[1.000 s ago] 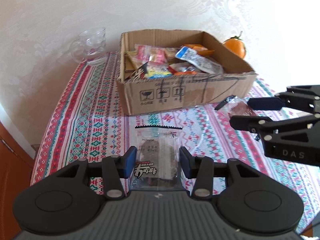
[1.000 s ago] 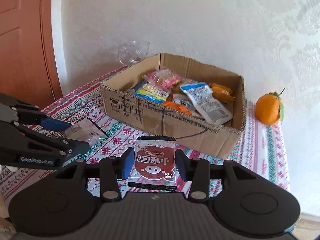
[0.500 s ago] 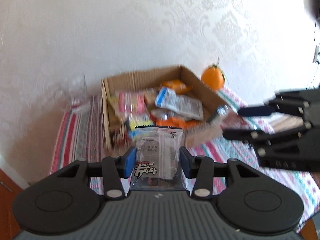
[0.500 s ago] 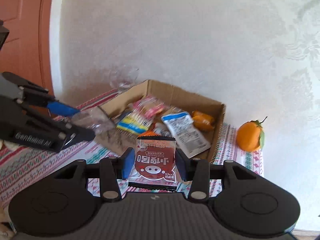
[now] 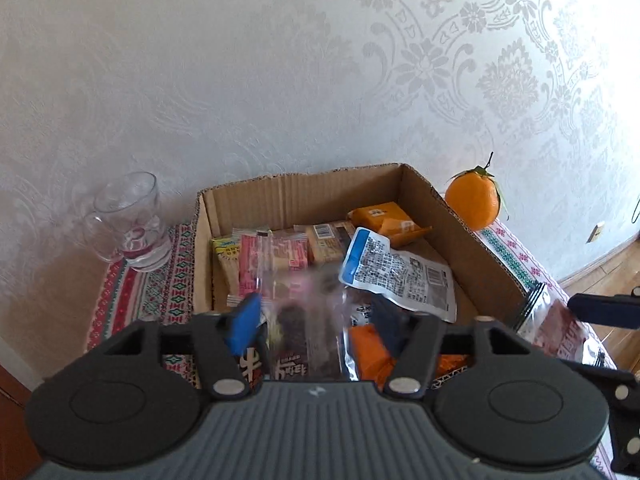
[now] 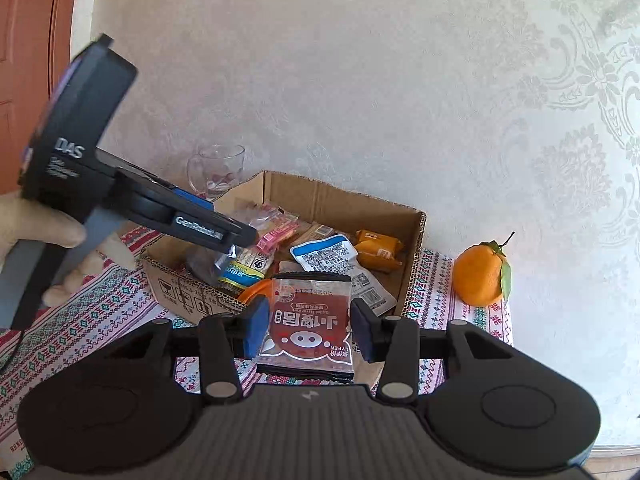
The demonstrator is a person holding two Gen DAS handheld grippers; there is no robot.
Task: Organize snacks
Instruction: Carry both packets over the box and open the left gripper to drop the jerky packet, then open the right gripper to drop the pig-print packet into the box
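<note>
With its pads spread wider than what sits between them, the left gripper [image 5: 315, 320] is open. The dark packet [image 5: 298, 332] sits in that gap, blurred, with clear space on its 3 o'clock side. Can't tell if it touches the 9 o'clock pad. In the right wrist view it sits just under the left gripper's tip, over the near-left corner of the box [image 5: 320, 200].

The right gripper [image 6: 309, 330] is clamped on the red packet [image 6: 308, 320], one pad against each side edge. The packet has a pig face print and its top edge points to 12 o'clock, toward the box. It is held above the cloth [image 6: 80, 320], just short of the box's near wall. In the left wrist view it shows at 3 o'clock, outside the box's right wall.

From the left wrist:
- The box is dead ahead at 12 o'clock, open-topped.
- Inside it, a white pouch [image 5: 400, 272] lies at the right of centre.
- An orange pack [image 5: 384, 218] is at the back right, touching the pouch.
- Pink packs [image 5: 276, 256] are at the left.
- The mug [image 5: 128, 224] is at 10 o'clock, upright on the cloth, just beside the box's left wall.
- The orange [image 5: 473, 204] is at 2 o'clock, near the box's far-right corner.

A hand [image 6: 36, 224] holds the left gripper's grip at 9 o'clock in the right wrist view.
</note>
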